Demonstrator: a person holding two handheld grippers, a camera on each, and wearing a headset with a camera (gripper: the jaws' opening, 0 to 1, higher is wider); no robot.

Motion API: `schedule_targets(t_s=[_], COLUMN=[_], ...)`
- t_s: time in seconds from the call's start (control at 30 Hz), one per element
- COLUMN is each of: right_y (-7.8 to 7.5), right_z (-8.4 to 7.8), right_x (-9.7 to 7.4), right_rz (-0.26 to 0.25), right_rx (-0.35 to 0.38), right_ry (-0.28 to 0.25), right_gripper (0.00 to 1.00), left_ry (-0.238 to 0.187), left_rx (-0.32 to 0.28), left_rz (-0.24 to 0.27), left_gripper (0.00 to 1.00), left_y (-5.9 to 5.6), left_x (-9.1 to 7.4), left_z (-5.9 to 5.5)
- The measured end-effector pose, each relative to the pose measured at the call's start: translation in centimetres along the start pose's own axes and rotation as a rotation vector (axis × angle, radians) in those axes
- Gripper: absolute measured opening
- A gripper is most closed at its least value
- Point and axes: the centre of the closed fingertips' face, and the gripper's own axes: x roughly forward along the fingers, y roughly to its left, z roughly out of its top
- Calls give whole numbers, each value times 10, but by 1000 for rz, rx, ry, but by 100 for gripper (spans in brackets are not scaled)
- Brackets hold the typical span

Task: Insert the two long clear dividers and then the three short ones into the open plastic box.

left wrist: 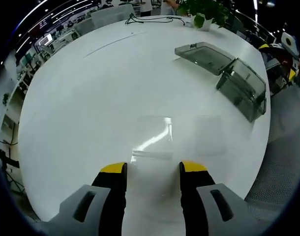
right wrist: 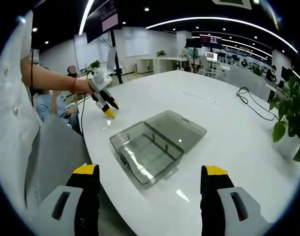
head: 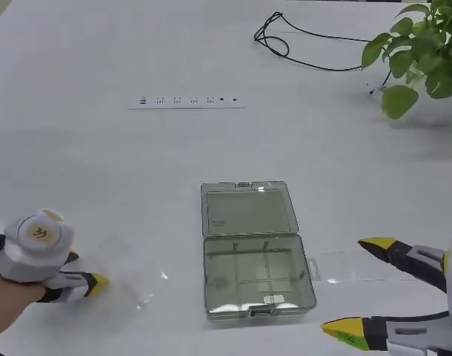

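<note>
A wide white worktop (head: 85, 163) carries a white power strip (head: 187, 101), a looped black cable (head: 279, 46) and a leafy green plant (head: 422, 48) toward its far side. Beyond, an open office (right wrist: 160, 61) lies under long ceiling light strips (right wrist: 214, 19).

The open plastic box (head: 226, 309) sits with its lid (head: 248, 209) laid flat behind it, so its mouth is free from above, though faint clear walls appear to cross the inside. Left of it the white table (head: 100, 163) is bare up to the left gripper (left wrist: 152, 169), save a clear divider (left wrist: 152, 137) lying flat just ahead of the jaws. Another flat divider (head: 337, 265) lies between the box and the right gripper (head: 357, 285). A power strip (head: 187, 101), black cable (head: 300, 44) and potted plant (head: 422, 52) stand well back.
</note>
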Motion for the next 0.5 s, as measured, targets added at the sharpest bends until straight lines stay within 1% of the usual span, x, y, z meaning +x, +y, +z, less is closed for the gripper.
schedule_targets(t_s=[0.1, 0.2, 0.3, 0.4, 0.5], right_y=[0, -2, -1, -2, -1], right_z=[0, 0, -1, -1, -1], right_x=[-1, -3, -3, -3, -3], right_rz=[-2, -7, -9, -11, -12], right_rx=[-2, 4, 4, 8, 8], right_ry=[1, -1, -3, -8, -10], right_gripper=[85, 85, 85, 85, 85], left_ry=[8, 29, 47, 53, 62], left_rx=[-10, -17, -15, -12, -13], left_rz=[4, 9, 6, 5, 3], left_gripper=[41, 37, 36, 33, 33], left_y=[1, 4, 1, 1, 1], left_x=[0, 0, 0, -1, -1], left_z=[0, 0, 0, 0, 0])
